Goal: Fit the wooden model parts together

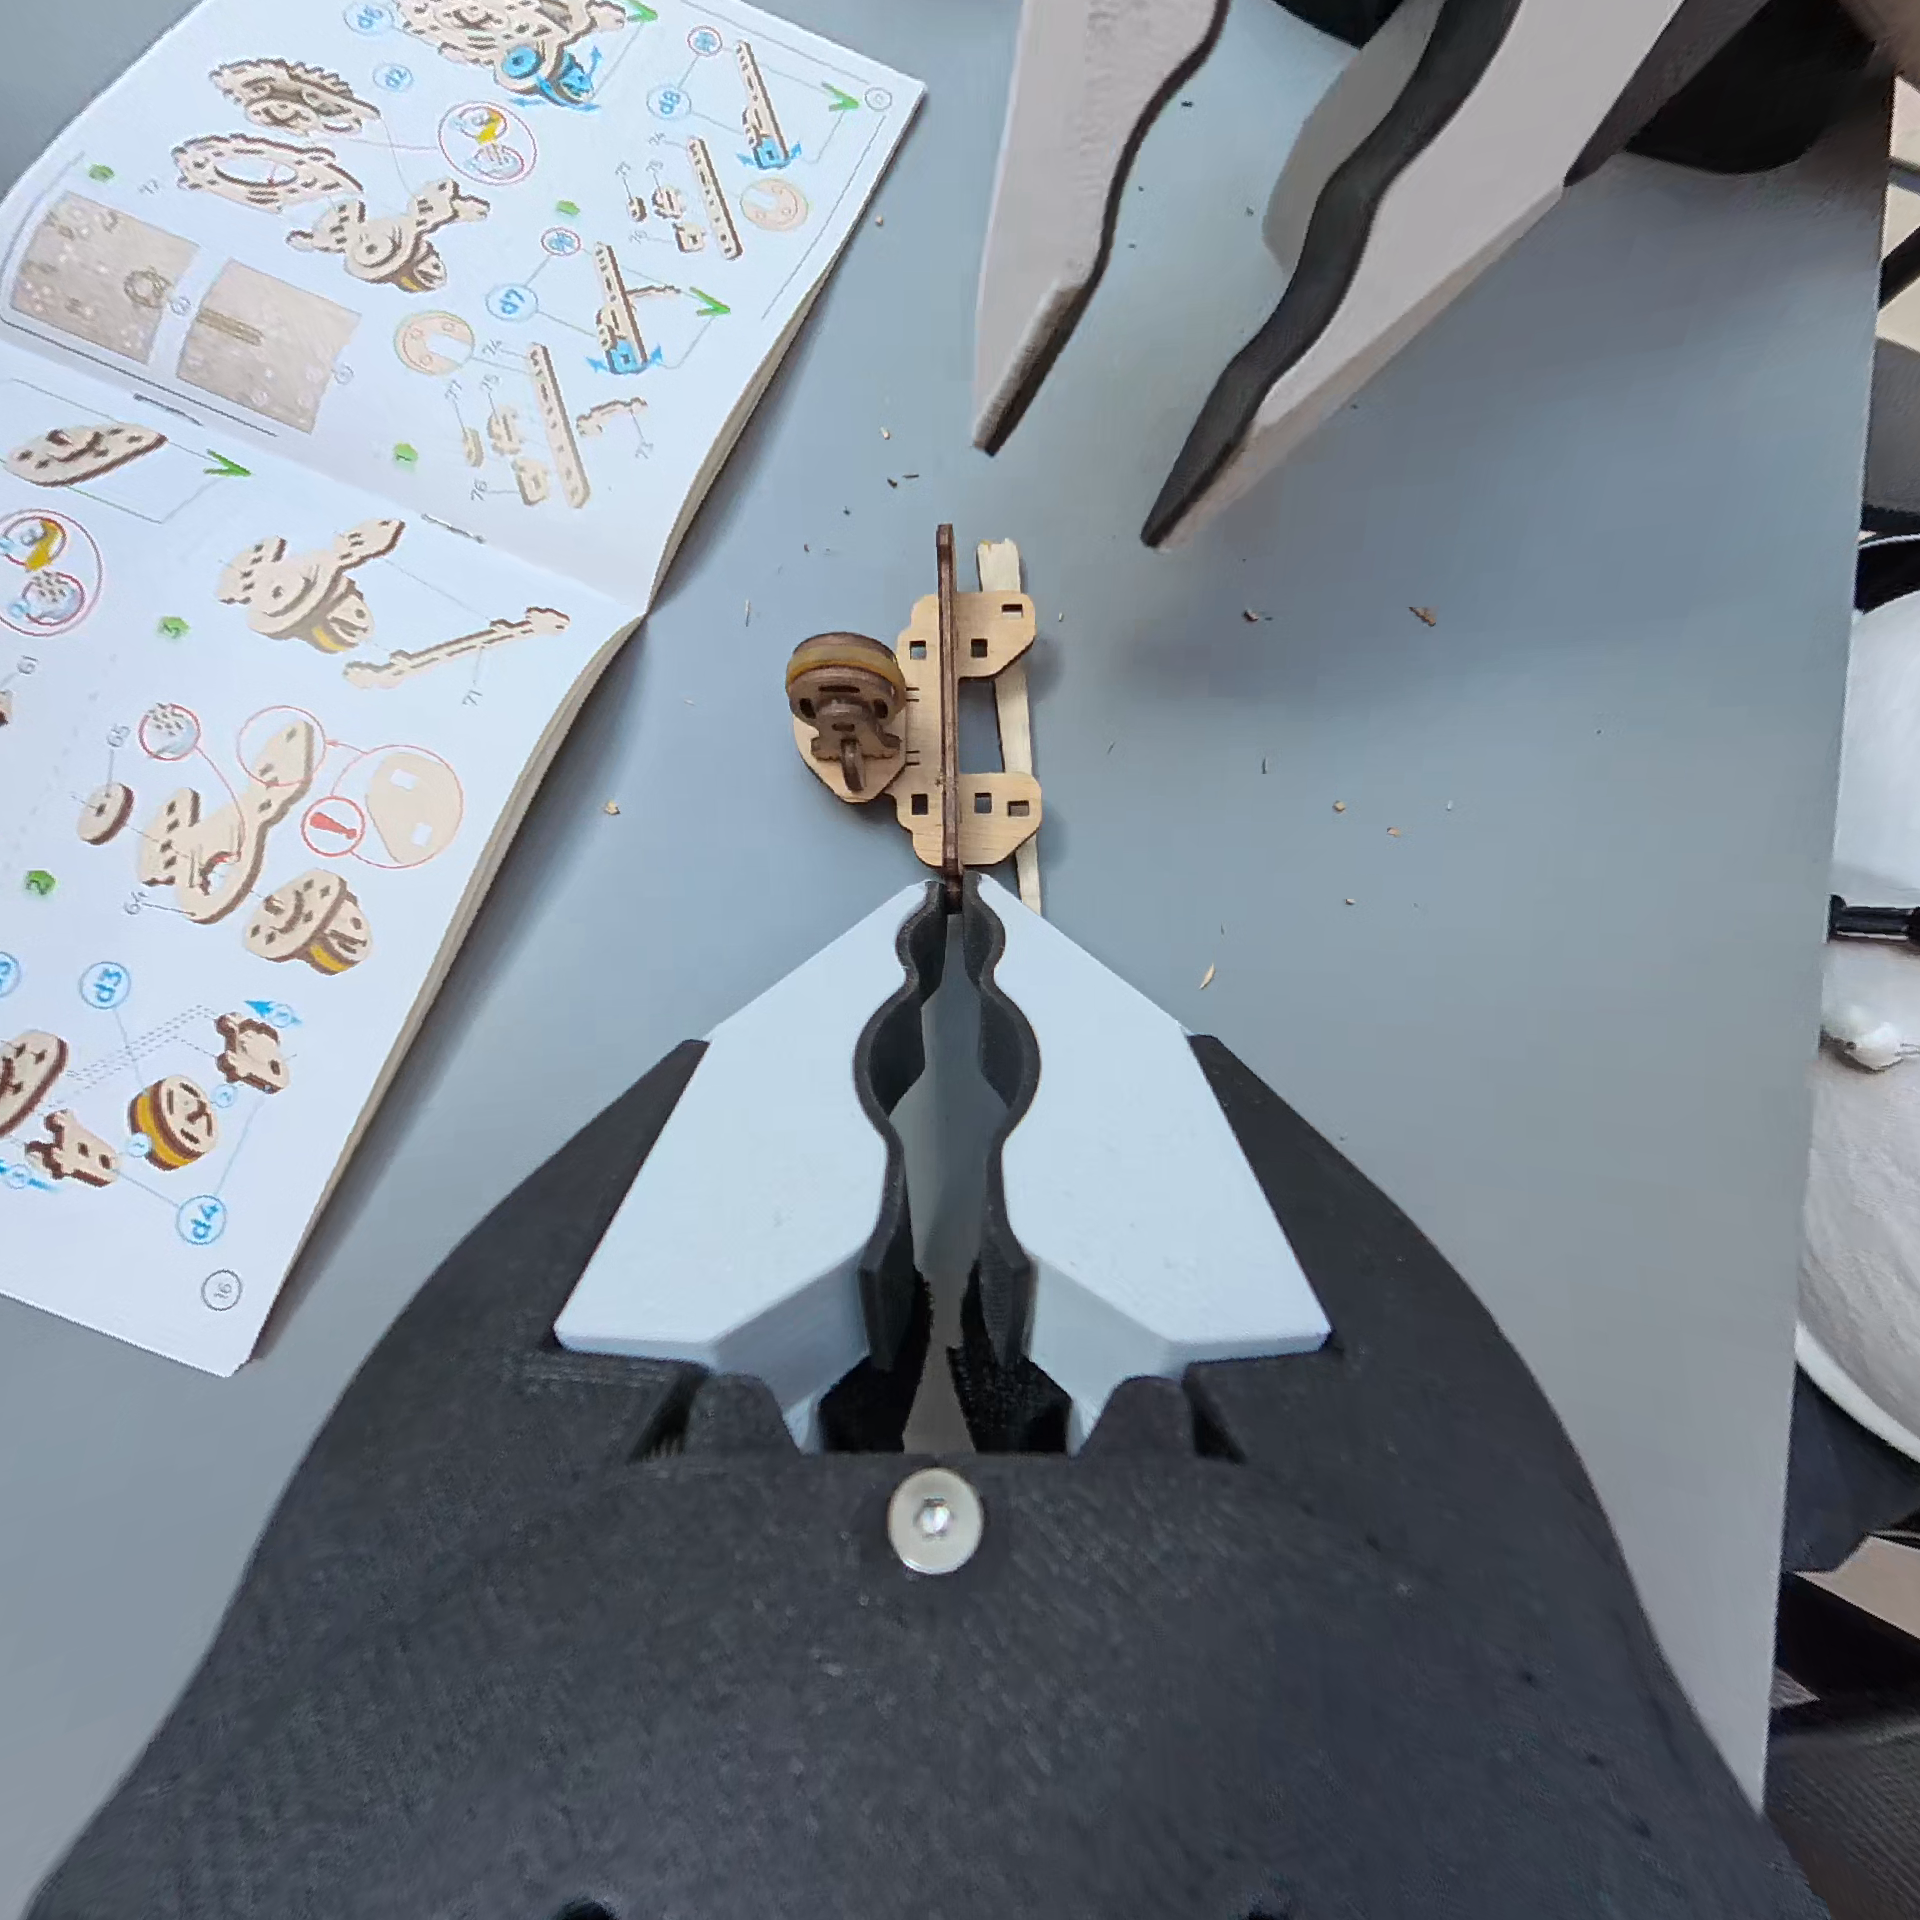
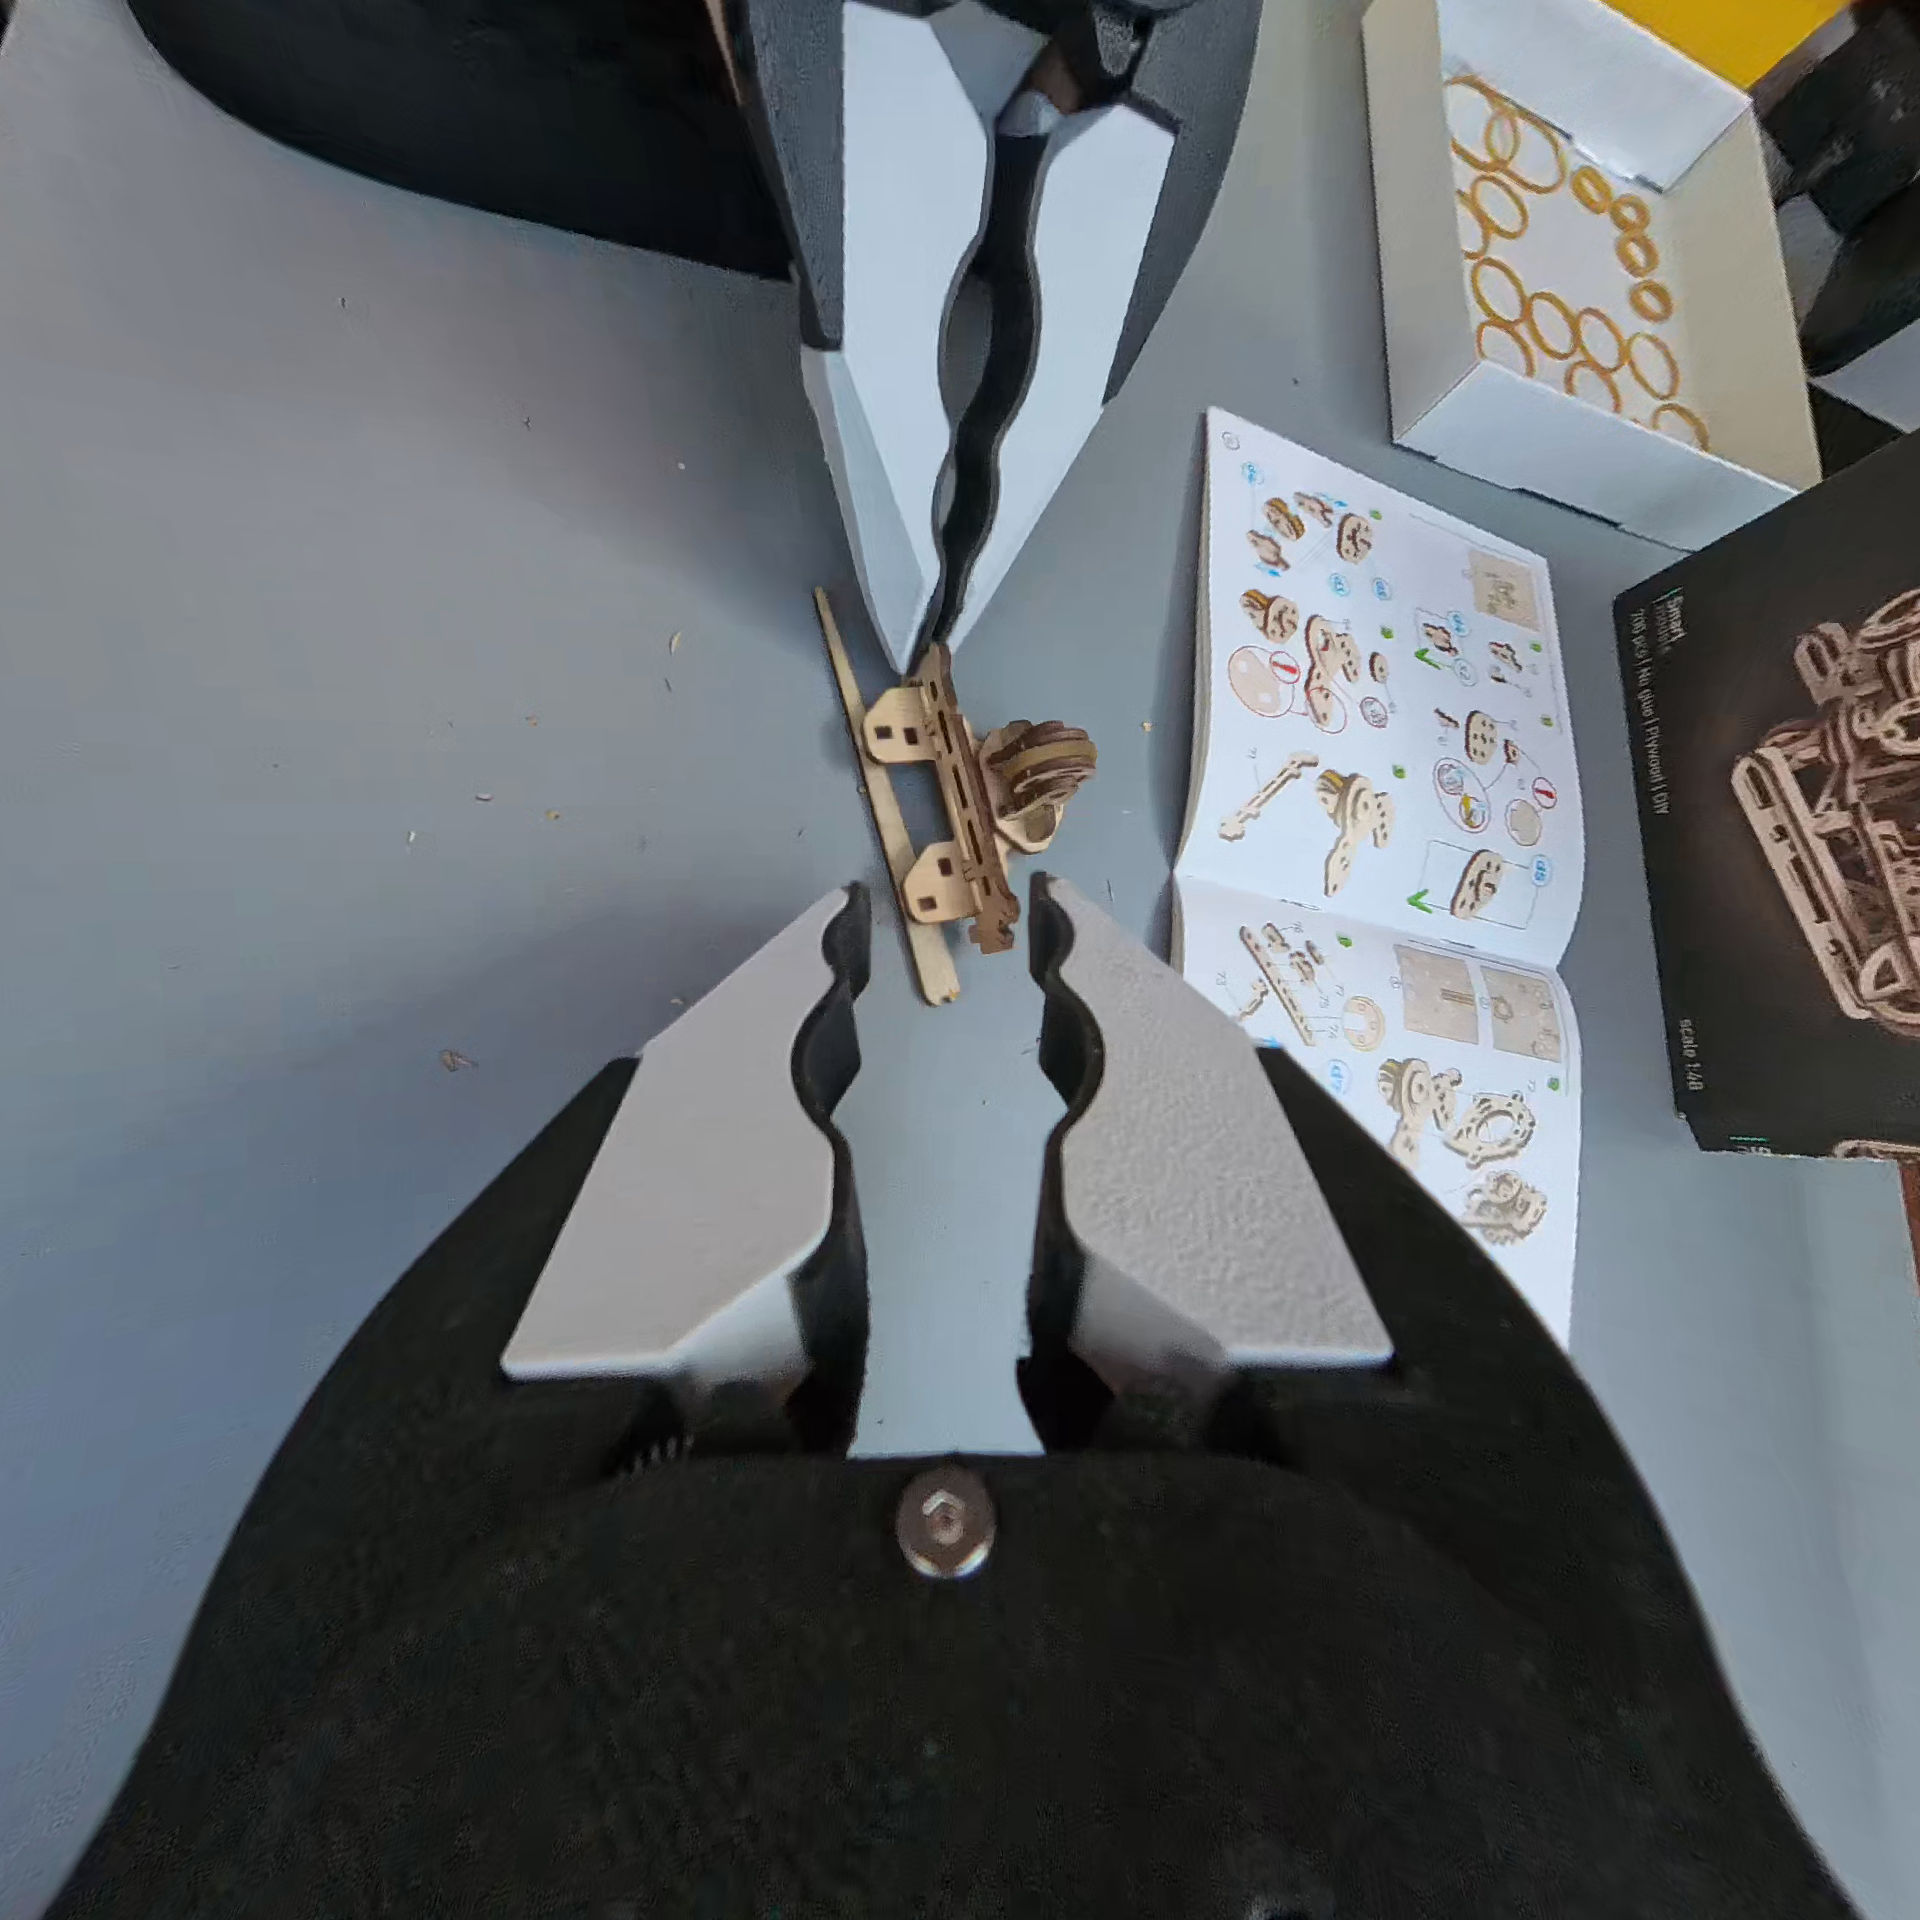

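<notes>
A small wooden model assembly (image 1: 935, 717) stands on the grey table: a thin upright strip crossing a flat plate with square holes, and a round wheel part (image 1: 842, 681) on its left side. My left gripper (image 1: 954, 894) is shut on the near end of the upright strip. A thin loose wooden stick (image 1: 1013, 727) lies beside it. My right gripper (image 2: 945, 914) is open and empty, its tips just short of the assembly (image 2: 956, 800). The right gripper also shows at the upper right of the left wrist view (image 1: 1070, 488). The left gripper shows at the top of the right wrist view (image 2: 925, 655).
An open instruction booklet (image 1: 312, 582) lies left of the assembly; it also shows in the right wrist view (image 2: 1382, 862). A white box with yellow rubber rings (image 2: 1579, 291) and a dark product box (image 2: 1797, 831) stand at the far right. The table edge (image 1: 1860, 935) runs on the right. Wood crumbs dot the table. About 7 centimeters separates my left fingertips from my right.
</notes>
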`<state>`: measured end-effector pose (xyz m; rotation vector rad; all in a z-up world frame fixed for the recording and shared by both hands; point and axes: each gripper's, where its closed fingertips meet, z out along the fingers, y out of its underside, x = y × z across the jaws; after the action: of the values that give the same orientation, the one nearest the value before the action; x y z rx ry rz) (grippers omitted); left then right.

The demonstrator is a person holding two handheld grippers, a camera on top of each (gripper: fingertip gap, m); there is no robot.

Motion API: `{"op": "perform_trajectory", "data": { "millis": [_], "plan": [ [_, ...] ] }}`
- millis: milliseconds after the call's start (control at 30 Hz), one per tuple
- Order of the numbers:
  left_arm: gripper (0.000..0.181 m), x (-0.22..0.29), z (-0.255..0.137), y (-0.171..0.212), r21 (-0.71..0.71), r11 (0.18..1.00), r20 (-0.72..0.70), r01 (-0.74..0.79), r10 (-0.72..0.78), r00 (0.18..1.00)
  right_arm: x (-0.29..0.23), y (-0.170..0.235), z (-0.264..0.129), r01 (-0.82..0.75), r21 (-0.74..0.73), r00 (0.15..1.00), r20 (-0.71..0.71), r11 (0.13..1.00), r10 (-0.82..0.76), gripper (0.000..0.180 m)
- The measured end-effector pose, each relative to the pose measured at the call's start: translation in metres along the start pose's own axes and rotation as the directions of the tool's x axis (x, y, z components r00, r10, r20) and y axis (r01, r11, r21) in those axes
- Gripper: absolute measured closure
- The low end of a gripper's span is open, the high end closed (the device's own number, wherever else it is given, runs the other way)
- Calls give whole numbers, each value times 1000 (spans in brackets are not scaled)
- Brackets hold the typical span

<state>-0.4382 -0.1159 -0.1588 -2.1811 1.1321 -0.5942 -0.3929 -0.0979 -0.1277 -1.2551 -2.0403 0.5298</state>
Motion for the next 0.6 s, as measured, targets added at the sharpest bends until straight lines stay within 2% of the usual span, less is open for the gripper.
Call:
{"op": "perform_trajectory", "data": {
  "millis": [100,200,300,433,600],
  "plan": [
    [179,5,-2,-3,-2,998,-69,65,-65,996,4,3,3,84,29,994,-68,996,-82,145],
    [180,11,-5,-7,0,990,-146,138,-137,980,1,1,7,105,64,993,-54,992,-102,133],
    [180,17,-8,-13,4,976,-223,216,-209,952,2,-10,5,180,95,980,-107,979,-169,133],
    [180,23,-10,-21,-6,931,-345,365,-345,873,-7,-25,6,239,106,966,-124,965,-226,136],
    [180,25,-11,-22,-25,892,-408,452,-422,810,-10,-20,18,317,21,940,-144,948,-311,141]
  ]
}}
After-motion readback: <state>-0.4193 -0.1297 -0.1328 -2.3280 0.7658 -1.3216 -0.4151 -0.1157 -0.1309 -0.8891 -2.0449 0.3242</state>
